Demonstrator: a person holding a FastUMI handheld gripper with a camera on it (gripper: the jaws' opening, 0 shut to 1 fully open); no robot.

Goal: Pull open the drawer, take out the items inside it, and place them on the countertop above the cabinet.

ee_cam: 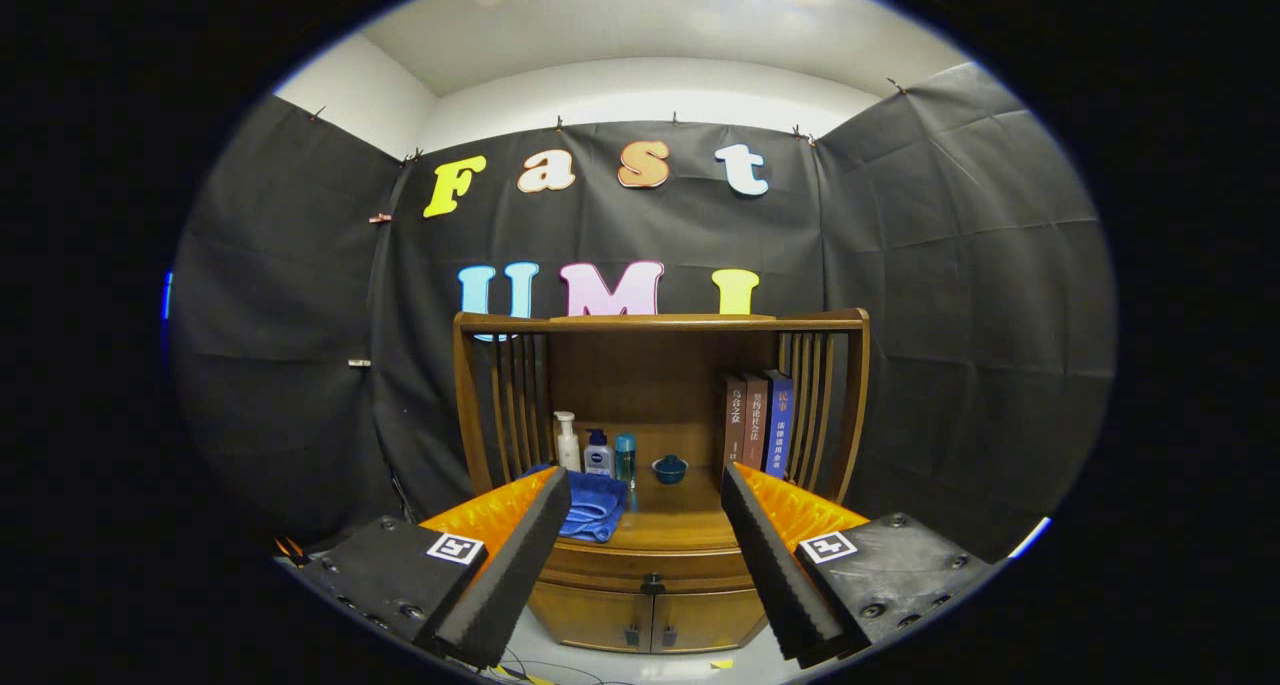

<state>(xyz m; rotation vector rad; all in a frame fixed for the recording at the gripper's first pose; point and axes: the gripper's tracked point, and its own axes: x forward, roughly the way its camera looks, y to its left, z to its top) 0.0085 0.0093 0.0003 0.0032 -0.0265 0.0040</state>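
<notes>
Wide apart, our gripper (645,565) fingers frame the cabinet's shut drawer (650,568), a blue cloth (592,505) resting on the tabletop (680,525) above.

Ahead of you black cloth (900,265) drapes the booth's three walls beneath a white ceiling (640,25); pale floor (700,665) lies near the wooden cabinet (650,605).
</notes>
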